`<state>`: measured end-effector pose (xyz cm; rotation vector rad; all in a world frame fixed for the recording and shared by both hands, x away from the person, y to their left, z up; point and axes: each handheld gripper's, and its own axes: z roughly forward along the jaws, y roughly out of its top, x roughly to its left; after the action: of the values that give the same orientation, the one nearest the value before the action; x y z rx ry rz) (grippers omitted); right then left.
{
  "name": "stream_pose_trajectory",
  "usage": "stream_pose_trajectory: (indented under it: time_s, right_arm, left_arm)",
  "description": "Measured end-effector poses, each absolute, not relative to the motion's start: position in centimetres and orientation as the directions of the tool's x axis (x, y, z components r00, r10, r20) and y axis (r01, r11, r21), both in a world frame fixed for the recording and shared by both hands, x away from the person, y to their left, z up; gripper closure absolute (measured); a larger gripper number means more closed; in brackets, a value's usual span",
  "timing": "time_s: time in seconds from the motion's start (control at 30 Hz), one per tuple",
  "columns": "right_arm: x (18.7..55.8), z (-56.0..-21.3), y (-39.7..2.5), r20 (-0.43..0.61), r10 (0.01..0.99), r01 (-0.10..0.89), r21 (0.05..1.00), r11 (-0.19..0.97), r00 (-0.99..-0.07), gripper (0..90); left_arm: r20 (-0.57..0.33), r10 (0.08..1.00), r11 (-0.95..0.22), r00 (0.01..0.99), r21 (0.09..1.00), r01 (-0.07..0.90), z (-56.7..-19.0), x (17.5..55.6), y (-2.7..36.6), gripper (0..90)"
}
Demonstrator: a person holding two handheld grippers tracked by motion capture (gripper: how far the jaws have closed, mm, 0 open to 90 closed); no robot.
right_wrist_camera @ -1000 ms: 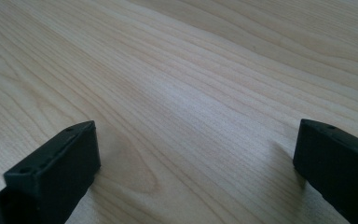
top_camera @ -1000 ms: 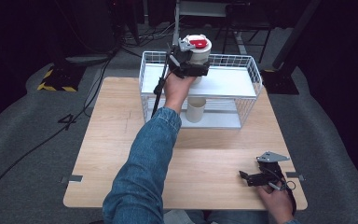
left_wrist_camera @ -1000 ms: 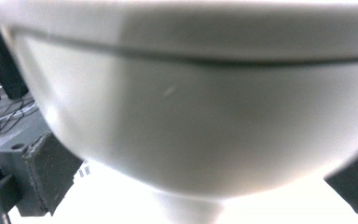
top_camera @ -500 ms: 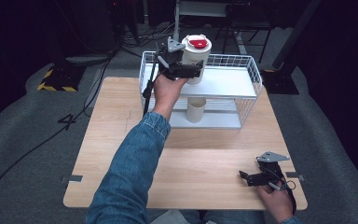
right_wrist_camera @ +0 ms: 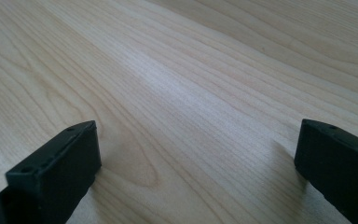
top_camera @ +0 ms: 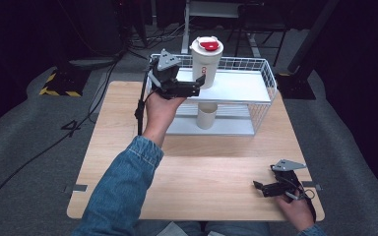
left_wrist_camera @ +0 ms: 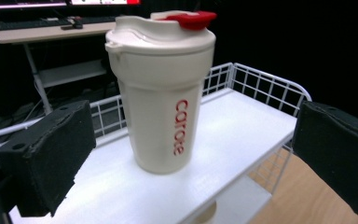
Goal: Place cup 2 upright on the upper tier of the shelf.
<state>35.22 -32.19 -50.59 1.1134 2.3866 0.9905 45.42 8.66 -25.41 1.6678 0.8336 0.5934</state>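
A cream tumbler (top_camera: 206, 59) with a red lid tab stands upright on the top shelf of a white wire rack (top_camera: 270, 81). In the left gripper view the tumbler (left_wrist_camera: 163, 93) reads "carote" in red letters. My left gripper (top_camera: 197, 86) hovers just left of the tumbler, open, its jaws apart from it on either side (left_wrist_camera: 193, 154). Near the table's front right corner, my right gripper (top_camera: 263, 188) rests open on the wood, with only bare wood grain between its jaws (right_wrist_camera: 196, 163).
Under the top shelf, a plain cream cup (top_camera: 206, 115) stands on the rack's lower level. The wooden table (top_camera: 128, 162) lies bare in front of the rack. A black cable (top_camera: 140, 105) hangs from the left gripper. Dark floor and stands lie beyond.
My left gripper has let go of the tumbler and drawn back to the left, jaws now wide. The tumbler stays upright on the shelf. The right gripper has not moved.
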Motion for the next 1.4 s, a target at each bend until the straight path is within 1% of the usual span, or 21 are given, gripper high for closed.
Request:
stream_pose_trajectory:
  time_s: [0.13,0.4,0.5,0.67,0.87,1.03,1.3,1.4]
  right_arm:
    - [35.4,-50.6,-32.3,-0.004,0.755,0.530,0.709,0.465,-0.656,0.5]
    - [35.5,-50.6,-32.3,-0.005,0.752,0.528,0.709,0.467,-0.659,0.5]
    - [35.5,-50.6,-32.3,-0.004,0.752,0.528,0.709,0.467,-0.659,0.5]
    - [35.5,-50.6,-32.3,-0.005,0.752,0.528,0.710,0.467,-0.659,0.5]
    - [35.5,-50.6,-32.3,-0.005,0.752,0.528,0.709,0.467,-0.659,0.5]
    - [35.5,-50.6,-32.3,-0.005,0.753,0.528,0.710,0.467,-0.659,0.5]
    - [35.5,-50.6,-32.3,-0.005,0.753,0.529,0.709,0.467,-0.658,0.5]
    - [35.5,-50.6,-32.3,-0.005,0.753,0.529,0.709,0.466,-0.658,0.5]
  left_arm:
    - [-0.019,0.781,-0.151,0.624,0.964,0.218,-25.8,43.9,9.4,0.1]
    - [-0.019,0.784,-0.157,0.620,0.961,0.227,-26.4,41.2,11.1,0.1]
    - [-0.001,0.785,-0.174,0.620,0.959,0.222,-26.7,40.2,11.7,0.1]
    - [0.058,0.774,-0.223,0.630,0.957,0.187,-27.4,38.4,12.6,0.0]
    - [0.032,0.768,-0.222,0.639,0.950,0.219,-29.0,36.8,14.1,0.0]
    - [0.040,0.764,-0.259,0.644,0.933,0.250,-30.2,36.2,15.4,0.1]
    - [-0.018,0.771,-0.229,0.637,0.925,0.304,-32.6,34.9,18.2,0.3]
    - [0.005,0.762,-0.268,0.647,0.913,0.308,-33.2,34.3,18.7,0.3]
